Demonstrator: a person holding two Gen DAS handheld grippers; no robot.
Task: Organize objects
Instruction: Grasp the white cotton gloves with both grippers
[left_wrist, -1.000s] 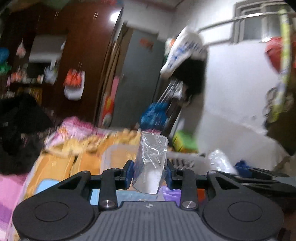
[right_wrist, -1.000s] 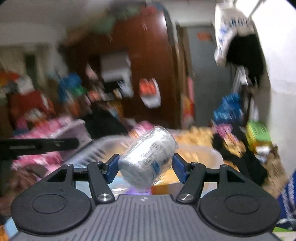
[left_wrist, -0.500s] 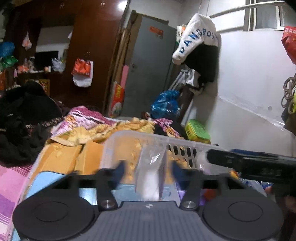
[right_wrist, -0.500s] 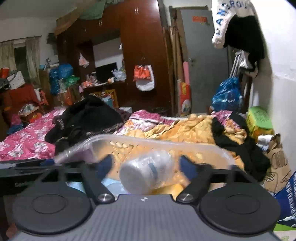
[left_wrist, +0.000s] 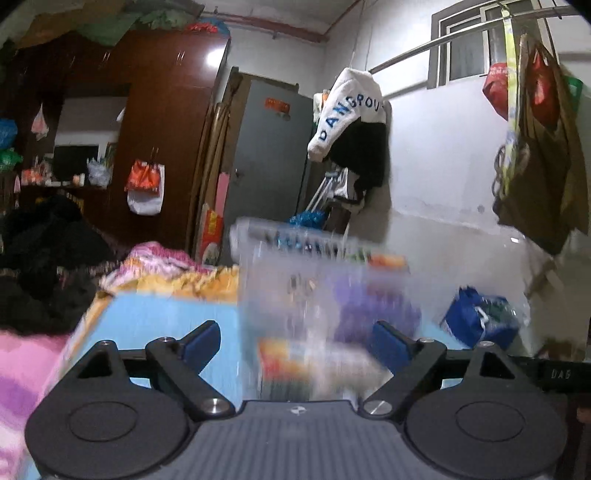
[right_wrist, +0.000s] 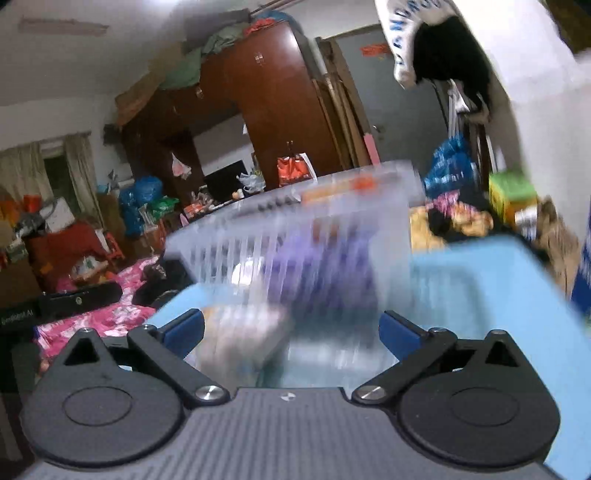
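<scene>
A translucent white slotted basket (left_wrist: 317, 266) stands on a light blue surface (left_wrist: 159, 317), blurred by motion; it also shows in the right wrist view (right_wrist: 295, 236). Purple and orange packets lie inside it. My left gripper (left_wrist: 295, 341) is open and empty, close to the basket's near wall. My right gripper (right_wrist: 291, 328) is open and empty at the basket's other side. A pale wrapped roll (right_wrist: 243, 332) shows blurred low inside the basket, just ahead of my right gripper's left finger.
A blue bag (left_wrist: 476, 321) lies right of the basket. Yellow and pink bedding (left_wrist: 166, 269) and black clothes (left_wrist: 40, 258) lie behind. A brown wardrobe (left_wrist: 155, 140), a grey door (left_wrist: 266, 162) and a white wall with hanging bags (left_wrist: 535, 155) ring the space.
Both grippers opened and let go: the left released the clear wrapped packet, the right released the wrapped roll. Both dropped lower, close against the basket.
</scene>
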